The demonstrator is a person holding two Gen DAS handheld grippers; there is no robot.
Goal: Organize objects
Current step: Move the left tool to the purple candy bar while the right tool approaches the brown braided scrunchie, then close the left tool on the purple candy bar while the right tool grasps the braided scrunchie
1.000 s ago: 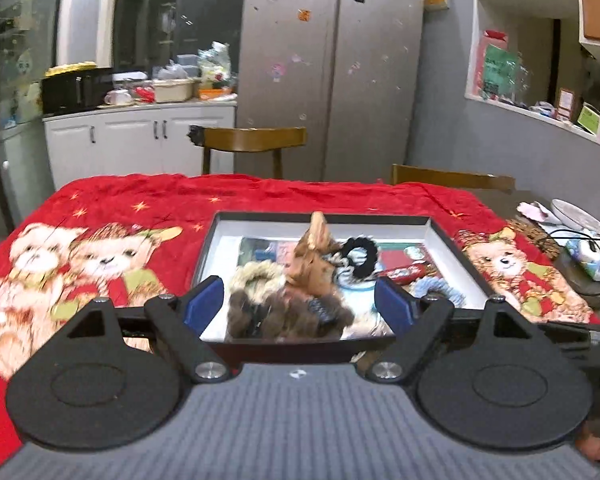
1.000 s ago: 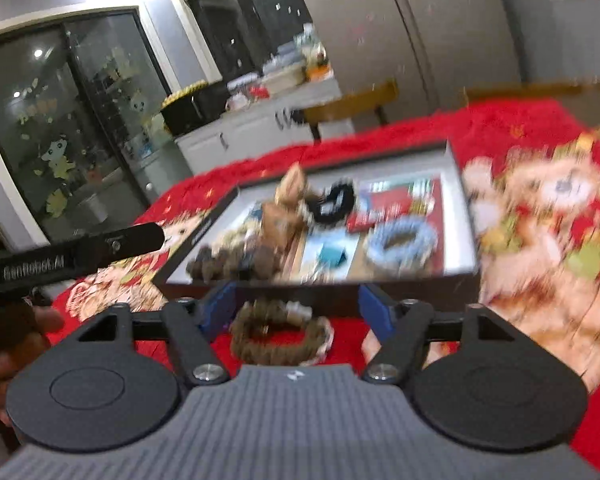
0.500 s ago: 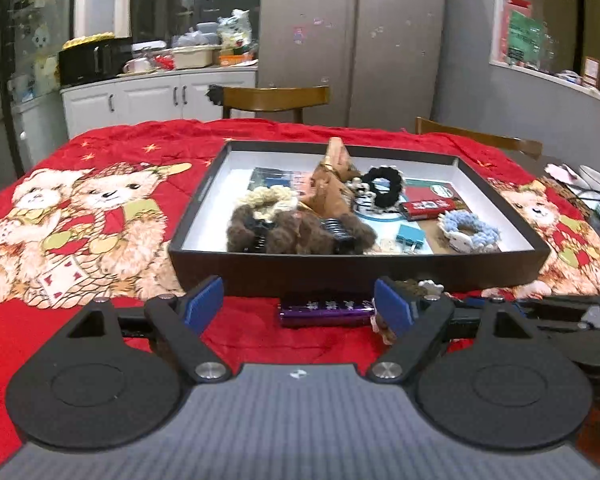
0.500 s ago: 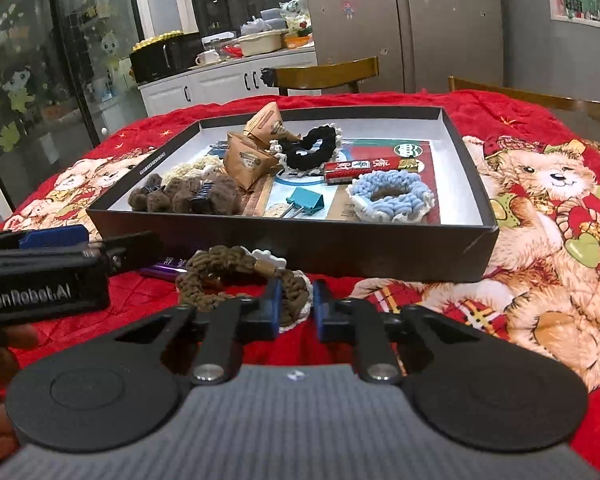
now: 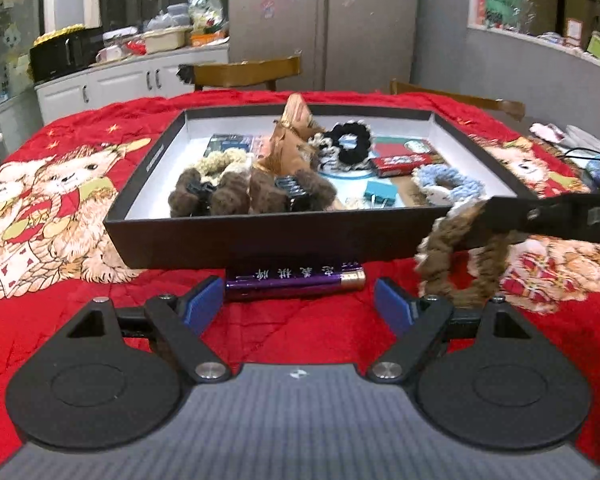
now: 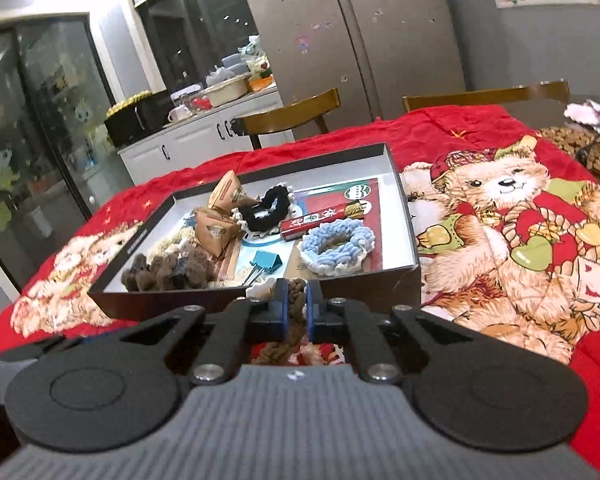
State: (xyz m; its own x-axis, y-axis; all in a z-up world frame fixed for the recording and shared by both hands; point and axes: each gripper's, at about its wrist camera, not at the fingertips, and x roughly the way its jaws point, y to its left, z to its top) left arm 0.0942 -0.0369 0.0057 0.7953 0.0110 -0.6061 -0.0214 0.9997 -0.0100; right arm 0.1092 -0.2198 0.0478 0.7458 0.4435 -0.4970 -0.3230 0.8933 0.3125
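Left wrist view: the left gripper (image 5: pixel 298 300) stands wide open above the red blanket with teddy bear print (image 5: pixel 60 208), and nothing is between its blue pads. Just in front of it, the purple tube with gold cap (image 5: pixel 296 278) lies against the near wall of the black shallow box with white inside (image 5: pixel 236 240); the script on the tube is too blurred to read. At the right, the brown crocheted scrunchie (image 5: pixel 456 256) hangs off the blanket, pinched by the right gripper (image 5: pixel 488 216), which is cut off by the frame edge.

In the right wrist view, the right gripper (image 6: pixel 296 308) is closed on the brown scrunchie (image 6: pixel 296 300), near the front wall of the box (image 6: pixel 400 280). Most of the scrunchie is hidden behind the fingers and the gripper body. Inside the box lie a light blue crocheted scrunchie (image 6: pixel 338 244), a black scrunchie (image 6: pixel 268 208), a teal binder clip (image 6: pixel 266 262) and brown furry hair clips (image 6: pixel 168 272).
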